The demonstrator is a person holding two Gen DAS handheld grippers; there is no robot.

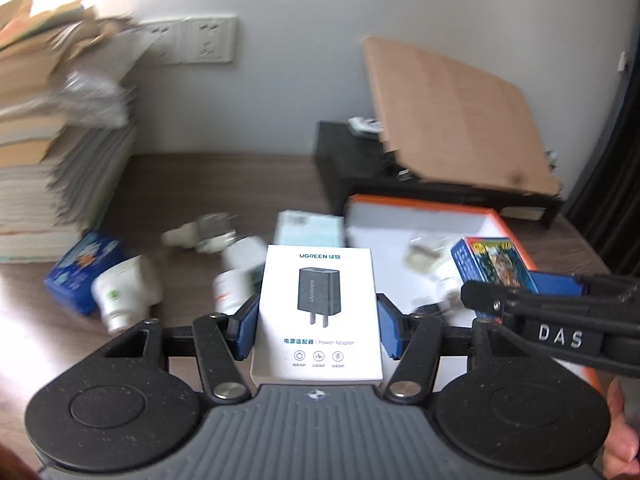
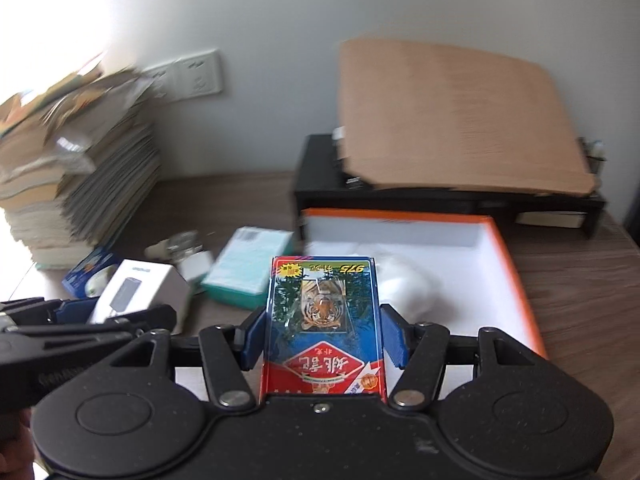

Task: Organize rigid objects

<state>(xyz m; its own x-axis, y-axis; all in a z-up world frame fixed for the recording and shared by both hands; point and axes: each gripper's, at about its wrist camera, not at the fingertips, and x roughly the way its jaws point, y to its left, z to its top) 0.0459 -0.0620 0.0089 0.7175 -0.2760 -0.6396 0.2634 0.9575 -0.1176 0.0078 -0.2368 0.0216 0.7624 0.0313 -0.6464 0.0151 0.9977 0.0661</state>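
Observation:
My left gripper (image 1: 317,328) is shut on a white power adapter box (image 1: 318,280), which stands upright between the blue pads (image 1: 245,326) above the wooden table (image 1: 224,184). My right gripper (image 2: 322,336) is shut on a red and blue card box with a tiger picture (image 2: 324,308), held over the orange-rimmed white tray (image 2: 400,214). In the left wrist view the card box (image 1: 496,264) shows at the right, over the tray (image 1: 420,204). In the right wrist view the adapter box (image 2: 136,288) shows at the left. Both views are blurred by motion.
On the table lie a blue box (image 1: 80,268), a white bottle (image 1: 120,292), a smaller bottle (image 1: 230,288), a teal box (image 2: 248,264) and a wrapped item (image 1: 204,234). A tall book stack (image 1: 48,160) stands left. A black stand (image 2: 440,200) under cardboard (image 2: 452,120) sits behind the tray.

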